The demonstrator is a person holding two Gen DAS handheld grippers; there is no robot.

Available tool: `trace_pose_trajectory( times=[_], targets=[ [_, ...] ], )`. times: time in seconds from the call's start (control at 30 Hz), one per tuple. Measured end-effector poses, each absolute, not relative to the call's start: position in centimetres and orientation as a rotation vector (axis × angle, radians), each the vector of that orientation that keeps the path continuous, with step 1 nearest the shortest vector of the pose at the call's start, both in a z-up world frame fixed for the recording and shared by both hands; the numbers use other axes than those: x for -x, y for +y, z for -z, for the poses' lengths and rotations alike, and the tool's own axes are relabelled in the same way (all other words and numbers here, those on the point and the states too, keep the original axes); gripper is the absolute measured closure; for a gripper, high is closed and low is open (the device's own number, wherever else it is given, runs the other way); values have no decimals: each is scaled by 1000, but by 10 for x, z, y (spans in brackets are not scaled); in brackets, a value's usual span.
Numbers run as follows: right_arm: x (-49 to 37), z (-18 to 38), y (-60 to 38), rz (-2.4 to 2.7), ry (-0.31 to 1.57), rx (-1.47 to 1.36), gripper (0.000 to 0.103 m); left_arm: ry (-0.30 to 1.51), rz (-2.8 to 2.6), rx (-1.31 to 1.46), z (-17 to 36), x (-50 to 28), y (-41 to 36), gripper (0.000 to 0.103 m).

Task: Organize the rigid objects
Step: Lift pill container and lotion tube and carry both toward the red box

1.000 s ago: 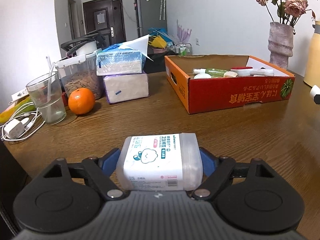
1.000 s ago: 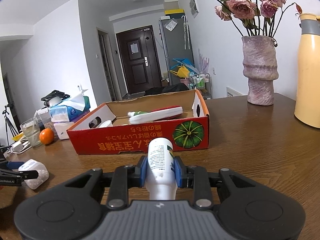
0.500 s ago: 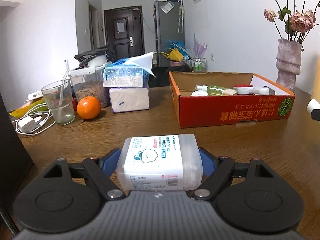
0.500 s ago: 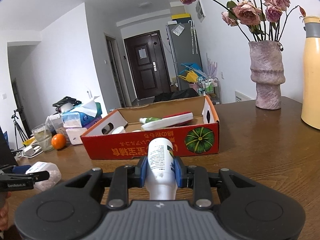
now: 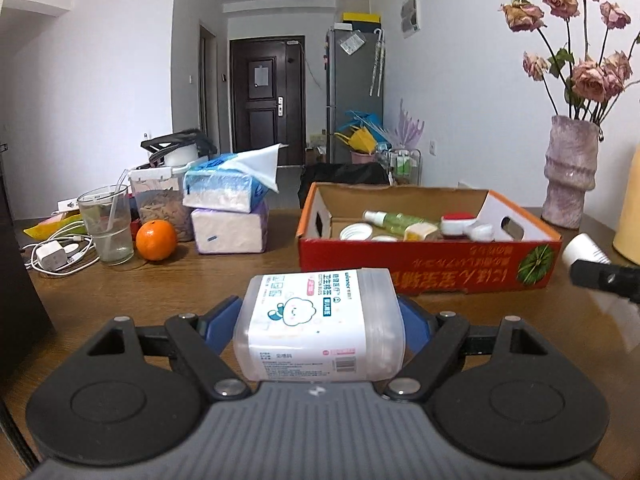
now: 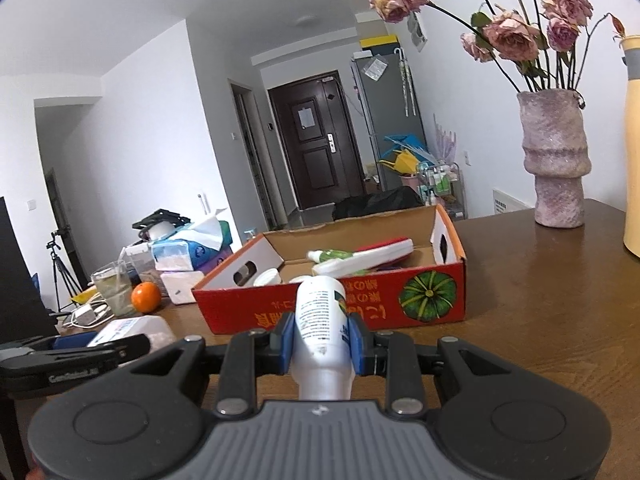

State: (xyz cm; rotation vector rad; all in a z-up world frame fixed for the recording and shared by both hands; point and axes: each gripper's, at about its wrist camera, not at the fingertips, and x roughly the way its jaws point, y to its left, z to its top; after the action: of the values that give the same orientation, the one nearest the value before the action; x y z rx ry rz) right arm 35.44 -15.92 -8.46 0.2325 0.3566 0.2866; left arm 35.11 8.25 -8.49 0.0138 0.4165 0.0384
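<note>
My left gripper is shut on a clear plastic box of cotton swabs with a white label, held above the wooden table short of the red cardboard box. That red box holds a green spray bottle, white caps and a red-and-white item. My right gripper is shut on a white bottle with a printed label, pointing at the box front. In the right wrist view the left gripper and its swab box show at the lower left. The white bottle's end shows at the right edge of the left wrist view.
On the table's left stand a glass with a straw, an orange, stacked tissue packs, a jar and a charger with cables. A purple vase of dried roses and a yellow flask stand at the right.
My left gripper has risen and shifted toward the red box with the swab box in it; the box now looks nearer and more central. The right gripper tilted up slightly, otherwise staying put.
</note>
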Motion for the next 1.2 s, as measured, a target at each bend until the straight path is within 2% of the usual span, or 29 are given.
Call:
trace_pose_trajectory(
  times=[0.63,1.2],
  targets=[
    [-408,71,-167,-280,314,-263,76,349,-102,92,55,-393,54,20],
    [-482,59,-171,-272,288,-271,76,320,-94,139,42,-471,53,20]
  ],
)
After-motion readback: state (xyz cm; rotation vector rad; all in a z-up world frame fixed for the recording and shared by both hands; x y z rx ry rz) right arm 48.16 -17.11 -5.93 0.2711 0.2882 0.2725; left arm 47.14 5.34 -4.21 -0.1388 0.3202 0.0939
